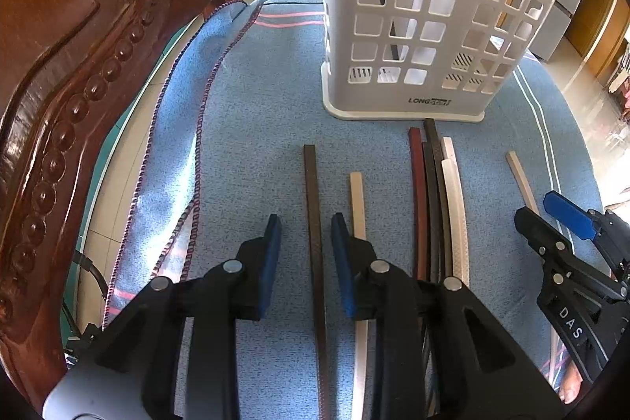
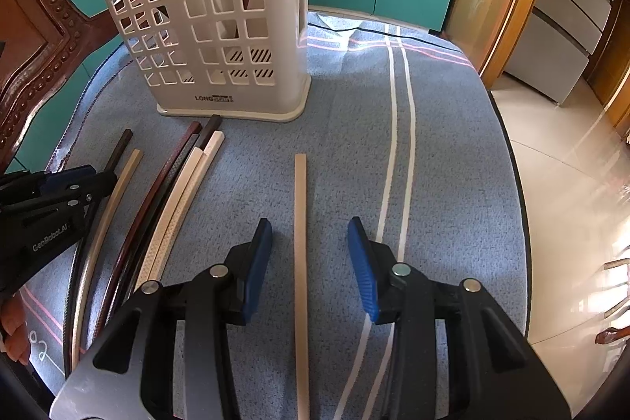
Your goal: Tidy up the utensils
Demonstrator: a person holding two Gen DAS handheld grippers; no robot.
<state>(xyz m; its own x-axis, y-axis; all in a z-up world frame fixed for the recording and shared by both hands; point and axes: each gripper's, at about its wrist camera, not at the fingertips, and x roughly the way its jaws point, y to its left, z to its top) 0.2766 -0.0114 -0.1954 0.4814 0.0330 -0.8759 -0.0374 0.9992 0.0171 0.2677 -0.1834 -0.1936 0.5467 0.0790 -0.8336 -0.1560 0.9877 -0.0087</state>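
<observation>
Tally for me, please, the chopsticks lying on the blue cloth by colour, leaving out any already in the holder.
Dark brown or black chopsticks: 2
Reddish-brown chopsticks: 1
Cream or white chopsticks: 4
Total: 7
The bundle overlaps, so one more could be hidden there.

White holder [image 1: 413,93], blue striped cloth [image 1: 256,105]
</observation>
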